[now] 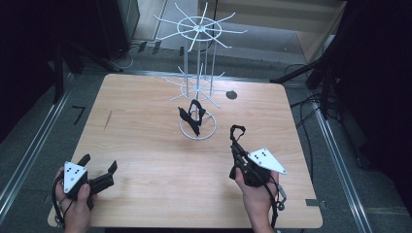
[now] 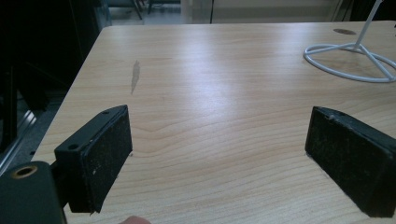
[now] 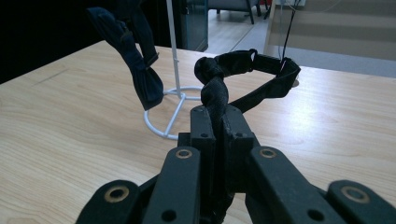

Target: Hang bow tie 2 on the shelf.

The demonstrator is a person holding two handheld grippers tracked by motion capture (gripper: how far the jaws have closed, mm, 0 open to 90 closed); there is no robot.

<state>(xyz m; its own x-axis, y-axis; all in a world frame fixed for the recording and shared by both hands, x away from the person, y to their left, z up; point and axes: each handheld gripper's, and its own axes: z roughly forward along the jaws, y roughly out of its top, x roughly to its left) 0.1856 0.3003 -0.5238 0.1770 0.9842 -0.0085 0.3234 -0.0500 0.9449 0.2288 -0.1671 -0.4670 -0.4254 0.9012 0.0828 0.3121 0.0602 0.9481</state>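
Pinching a black bow tie (image 3: 219,86) between closed jaws, the right gripper (image 1: 236,144) is risking snagging its looped strap on the wire rack (image 1: 198,82) ahead, while the left gripper (image 1: 101,167) is gaping wide.

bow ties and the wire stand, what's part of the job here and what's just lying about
In the job:
black bow tie, pinched in the right gripper
white wire stand
dark bow tie hanging on it

Lying about:
dark round spot on the table
idle left gripper

Light wood table (image 1: 145,145) is carrying a white wire rack (image 1: 198,58) standing toward its far middle. A dark bow tie (image 1: 190,116) is hanging low on the rack, just above the ring base. A small dark round spot (image 1: 231,94) is lying right of the rack.
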